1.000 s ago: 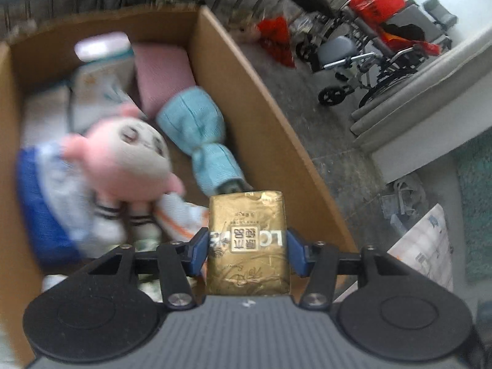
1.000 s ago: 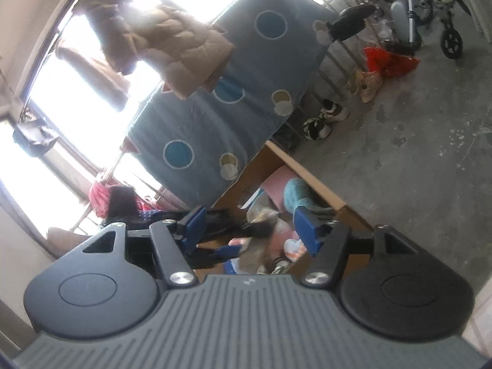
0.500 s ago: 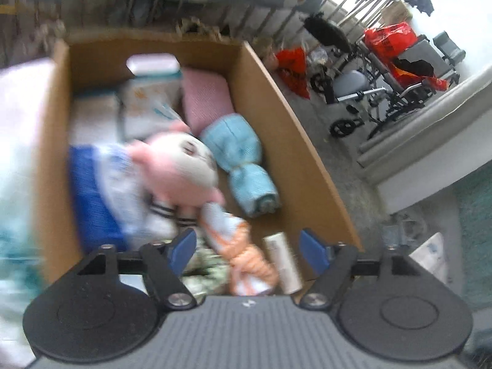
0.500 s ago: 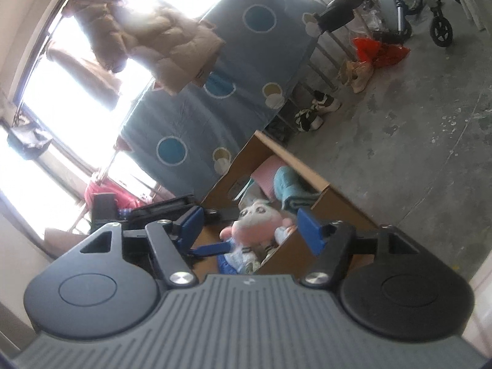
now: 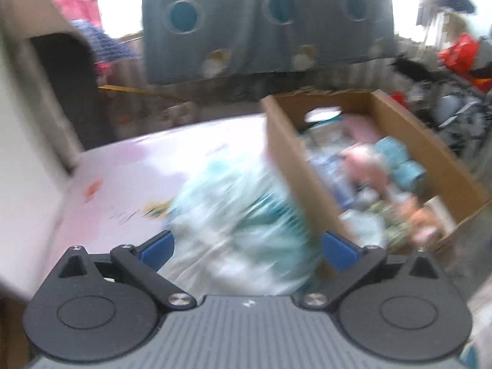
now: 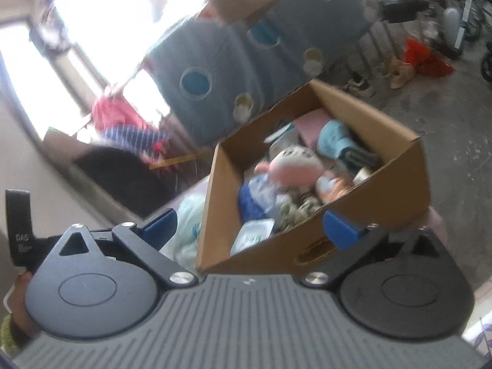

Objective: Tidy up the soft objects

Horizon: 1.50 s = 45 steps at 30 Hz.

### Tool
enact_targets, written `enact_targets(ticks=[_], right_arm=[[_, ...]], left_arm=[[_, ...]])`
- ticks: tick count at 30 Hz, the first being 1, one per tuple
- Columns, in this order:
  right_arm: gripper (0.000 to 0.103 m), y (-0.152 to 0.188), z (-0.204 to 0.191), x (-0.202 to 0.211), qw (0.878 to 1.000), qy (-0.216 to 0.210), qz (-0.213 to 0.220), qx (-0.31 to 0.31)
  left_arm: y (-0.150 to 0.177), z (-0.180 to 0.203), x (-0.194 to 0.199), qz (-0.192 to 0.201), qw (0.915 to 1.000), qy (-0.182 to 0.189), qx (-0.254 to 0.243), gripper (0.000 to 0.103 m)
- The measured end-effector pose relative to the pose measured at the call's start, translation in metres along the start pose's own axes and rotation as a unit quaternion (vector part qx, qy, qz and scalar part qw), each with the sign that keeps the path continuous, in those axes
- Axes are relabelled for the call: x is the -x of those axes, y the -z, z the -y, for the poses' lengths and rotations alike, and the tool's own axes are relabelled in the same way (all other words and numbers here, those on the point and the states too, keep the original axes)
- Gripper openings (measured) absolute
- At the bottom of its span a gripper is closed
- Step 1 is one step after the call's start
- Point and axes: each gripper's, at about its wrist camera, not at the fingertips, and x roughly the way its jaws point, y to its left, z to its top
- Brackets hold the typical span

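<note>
My left gripper (image 5: 247, 247) has just been opening and its jaws now stand wide with nothing pinched between them. The blurred pale-and-teal plastic bag (image 5: 243, 215) fills the gap in this view, but it lies on the table (image 5: 129, 166) beyond the fingers and the pads are not on it. My right gripper (image 6: 249, 226) has likewise just been opening. It is spread wide and empty, aimed at the near corner of the cardboard box (image 6: 363, 212).

I read this as the gap between placements: the box already holds the soft things, so one drop seems finished and the next pick not yet begun. The pink plush doll (image 6: 292, 166) lies in the middle of the box, a blue rolled cloth (image 6: 333, 140) and a pink pad (image 6: 310, 124) toward the far wall, and an orange-and-white bundle (image 6: 335, 186) near the front.

The bag just beside the box's left wall looks like the remaining piece. The next move, as I judge it, is to bring the left gripper down over the bag's bunched top, close on a fold, and lift it clear of the wall.

Much is unclear. The left wrist view is heavily smeared, so I cannot tell what the bag contains or whether it touches the box. The right wrist view shows only a sliver of the bag, and the box's front wall hides the lower layer of items.
</note>
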Motion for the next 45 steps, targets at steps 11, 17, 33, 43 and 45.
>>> enact_targets(ticks=[11, 17, 33, 43, 45], right_arm=[[0.102, 0.014, -0.048, -0.036, 0.99, 0.054, -0.079, 0.104], [0.102, 0.012, -0.047, -0.047, 0.987, 0.068, -0.097, 0.106], [0.102, 0.001, -0.038, -0.062, 0.983, 0.075, -0.114, 0.122], [0.102, -0.001, -0.04, -0.062, 0.983, 0.078, -0.112, 0.126], [0.102, -0.002, -0.041, -0.063, 0.983, 0.077, -0.113, 0.126]], left_arm=[[0.042, -0.009, 0.003, -0.045, 0.9985, -0.031, -0.003, 0.103], [0.039, 0.0, 0.002, -0.026, 0.9994, -0.02, 0.006, 0.103], [0.031, -0.001, -0.004, -0.029, 0.9986, -0.031, 0.033, 0.103], [0.031, 0.002, -0.003, -0.028, 0.9989, -0.027, 0.026, 0.103], [0.032, 0.002, -0.003, -0.03, 0.9989, -0.027, 0.024, 0.103]])
